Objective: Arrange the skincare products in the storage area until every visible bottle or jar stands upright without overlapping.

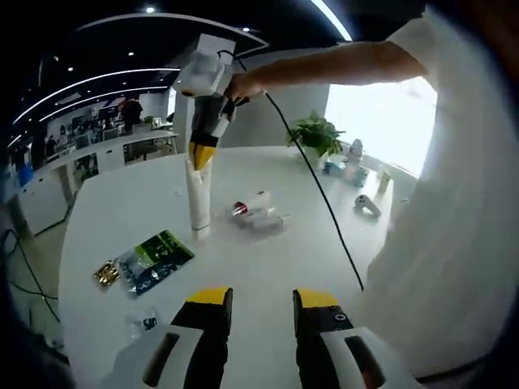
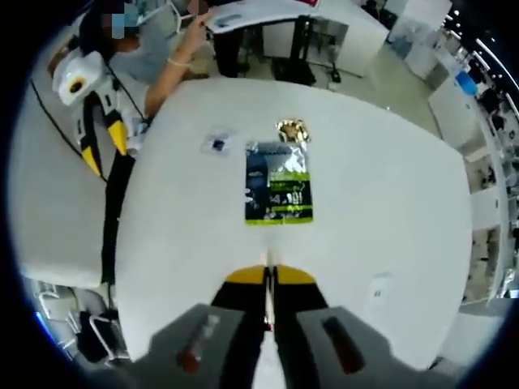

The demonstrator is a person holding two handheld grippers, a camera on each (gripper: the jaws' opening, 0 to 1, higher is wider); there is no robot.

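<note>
My right gripper (image 1: 203, 154) pinched top of white tube (image 1: 198, 203), upright mid-frame on worktop (image 1: 268, 275). Tube looked light, soft, tippy; held near cap. Bottles (image 1: 258, 212) lay right of it. Left gripper (image 1: 261, 304) jaws open, empty.

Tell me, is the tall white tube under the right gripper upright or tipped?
Upright: the tall white tube stands on its cap end on the table, with the right gripper closed on its top.
</note>
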